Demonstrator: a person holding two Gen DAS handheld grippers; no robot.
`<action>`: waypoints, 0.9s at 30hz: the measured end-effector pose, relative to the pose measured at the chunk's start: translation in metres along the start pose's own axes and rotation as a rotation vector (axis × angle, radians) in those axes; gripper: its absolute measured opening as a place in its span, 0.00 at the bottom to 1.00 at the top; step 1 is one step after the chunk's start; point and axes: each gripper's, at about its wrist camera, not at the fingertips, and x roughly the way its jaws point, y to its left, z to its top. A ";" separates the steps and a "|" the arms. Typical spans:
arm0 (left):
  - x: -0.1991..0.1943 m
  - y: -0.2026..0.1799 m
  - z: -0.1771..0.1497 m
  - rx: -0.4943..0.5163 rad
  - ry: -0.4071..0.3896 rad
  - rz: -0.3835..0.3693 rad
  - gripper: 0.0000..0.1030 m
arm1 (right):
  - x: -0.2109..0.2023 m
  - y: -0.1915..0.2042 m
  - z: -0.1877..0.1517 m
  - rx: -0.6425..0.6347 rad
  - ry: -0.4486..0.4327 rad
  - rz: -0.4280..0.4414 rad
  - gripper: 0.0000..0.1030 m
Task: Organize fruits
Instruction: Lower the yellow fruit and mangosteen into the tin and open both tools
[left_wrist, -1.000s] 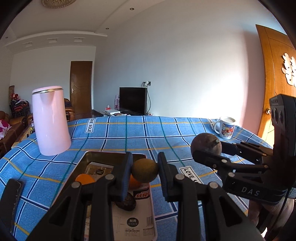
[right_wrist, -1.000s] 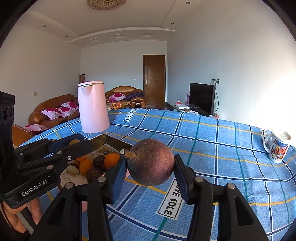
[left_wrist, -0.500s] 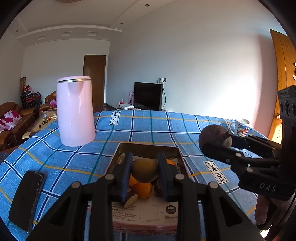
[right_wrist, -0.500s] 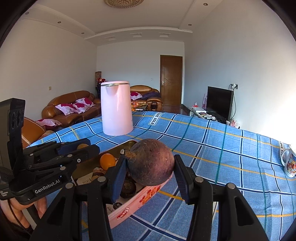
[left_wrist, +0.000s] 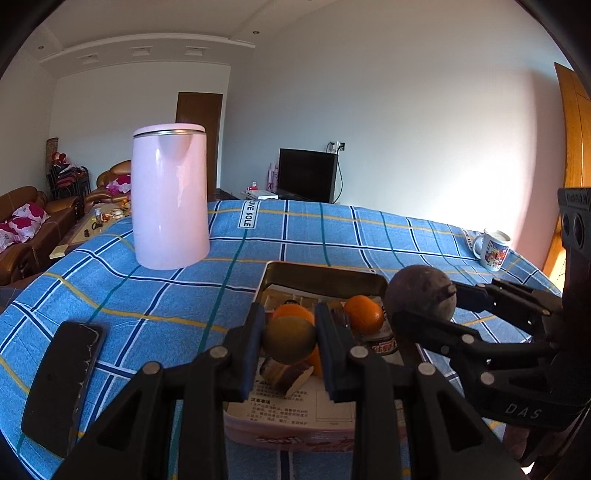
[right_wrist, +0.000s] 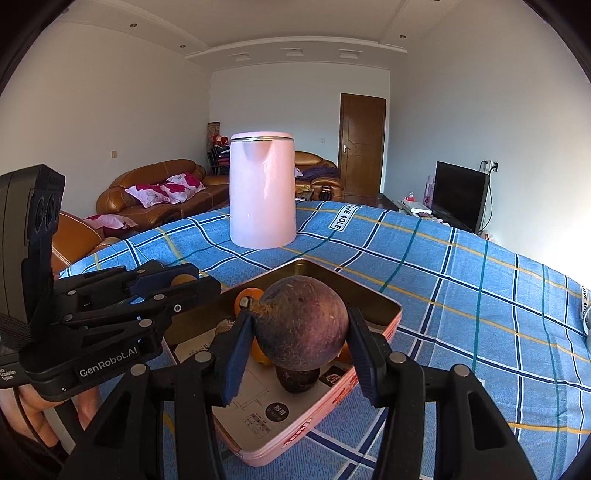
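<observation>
My left gripper (left_wrist: 289, 341) is shut on a small brownish-green round fruit (left_wrist: 289, 339) and holds it over the near end of a pink tin tray (left_wrist: 321, 275). My right gripper (right_wrist: 301, 341) is shut on a large dark purple round fruit (right_wrist: 303, 328) above the same tray (right_wrist: 391, 314); it also shows in the left wrist view (left_wrist: 421, 299). Oranges (left_wrist: 364, 314) and dark fruits (right_wrist: 297, 378) lie in the tray on printed paper. The left gripper shows at the left of the right wrist view (right_wrist: 184, 284).
A tall pink kettle (left_wrist: 170, 195) stands on the blue checked tablecloth (left_wrist: 314, 229) behind the tray. A black phone (left_wrist: 61, 384) lies at the near left. A printed mug (left_wrist: 493, 249) sits at the far right edge. Sofas and a TV are beyond the table.
Both grippers have swung with their fruits over the tray, which now lies directly beneath them. Both grips are unchanged.
</observation>
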 end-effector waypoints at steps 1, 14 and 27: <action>0.000 0.001 -0.001 -0.003 0.004 -0.001 0.28 | 0.001 0.001 -0.001 0.001 0.005 0.001 0.51; 0.010 0.005 -0.006 -0.003 0.062 -0.012 0.29 | 0.024 0.008 -0.012 0.001 0.083 0.021 0.51; 0.019 0.006 -0.012 0.000 0.116 -0.016 0.29 | 0.032 0.008 -0.013 -0.001 0.133 0.041 0.51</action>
